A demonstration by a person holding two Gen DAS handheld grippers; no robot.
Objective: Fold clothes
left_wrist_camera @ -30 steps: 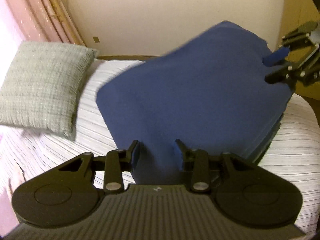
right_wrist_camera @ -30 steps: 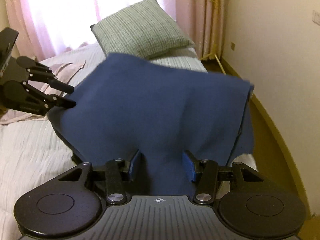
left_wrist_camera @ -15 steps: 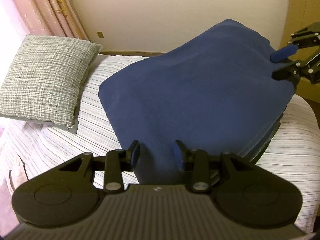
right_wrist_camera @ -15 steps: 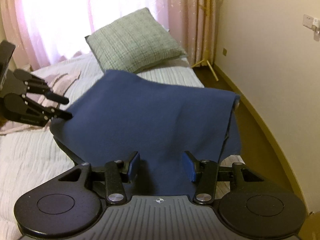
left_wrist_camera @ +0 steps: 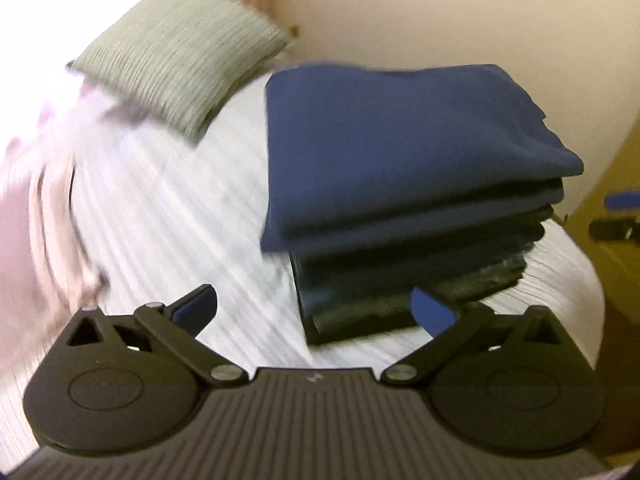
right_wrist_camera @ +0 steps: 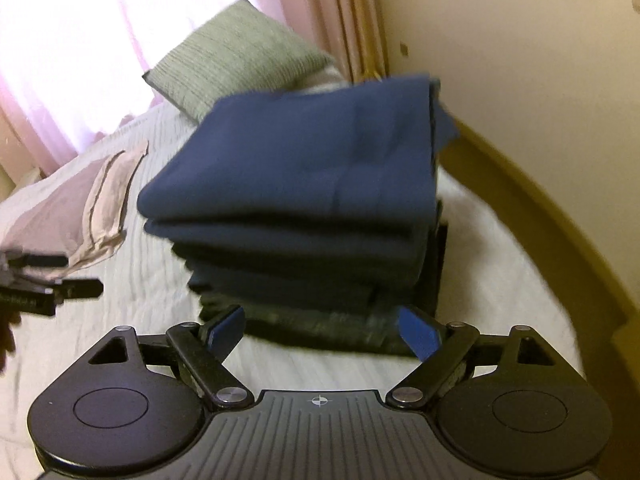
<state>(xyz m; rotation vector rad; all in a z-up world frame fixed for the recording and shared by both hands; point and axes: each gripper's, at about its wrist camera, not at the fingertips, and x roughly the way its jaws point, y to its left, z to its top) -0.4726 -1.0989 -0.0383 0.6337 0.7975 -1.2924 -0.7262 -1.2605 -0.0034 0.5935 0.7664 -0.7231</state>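
A folded navy blue garment lies flat on top of a stack of folded dark clothes on the striped bed. My left gripper hangs just short of the stack's near edge. Its jaws are opening wide and the pads press on nothing. In the right wrist view the same blue garment tops the stack. My right gripper is also opening, pulled back from the stack with nothing gripped. Each gripper shows in the other's view: the right gripper and the left gripper.
A grey-green checked pillow lies beyond the stack by the pink curtain. A pale pink cloth lies on the bed to the left. The bed's rounded corner and the wooden floor are at the right, below the cream wall.
Both grippers let go of the blue garment and their jaws spread wide. Both pulled back from it. The garment now rests flat on the stack.
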